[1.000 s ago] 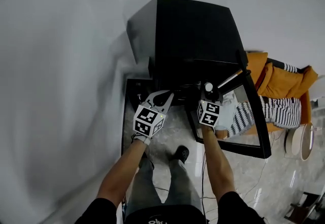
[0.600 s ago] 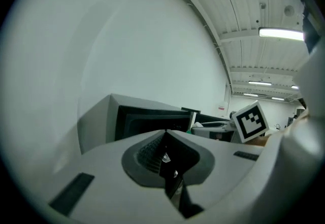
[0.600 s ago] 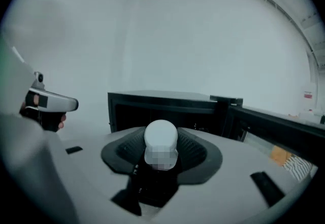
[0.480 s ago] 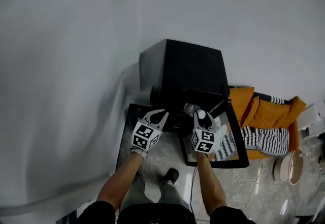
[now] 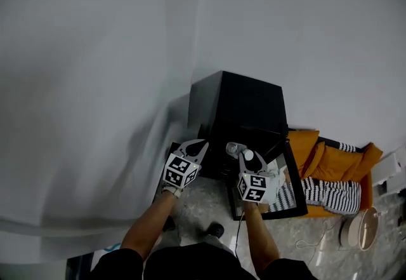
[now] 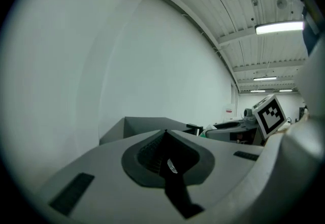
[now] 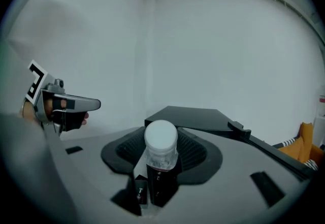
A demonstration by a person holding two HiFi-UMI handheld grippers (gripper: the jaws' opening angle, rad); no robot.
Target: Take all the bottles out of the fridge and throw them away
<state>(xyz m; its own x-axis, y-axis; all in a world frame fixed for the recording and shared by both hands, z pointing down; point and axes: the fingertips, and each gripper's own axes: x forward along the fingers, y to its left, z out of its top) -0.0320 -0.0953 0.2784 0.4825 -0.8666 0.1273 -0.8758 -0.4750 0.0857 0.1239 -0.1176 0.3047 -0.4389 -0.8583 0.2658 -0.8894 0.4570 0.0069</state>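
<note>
Right gripper: jaws clamped on the neck of an upright bottle, which has a white cap and dark contents. The bottle is outside the fridge, held in the air before its front and above the open door. Left gripper: jaws together, nothing between them, held beside the right gripper. The black fridge stands against a white wall; orange cushions lie past the door.

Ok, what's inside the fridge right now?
Its inside is not visible: the black fridge is seen from above, and its top covers the interior. Only its open door shows. The right gripper holds a white-capped bottle outside it.
</note>
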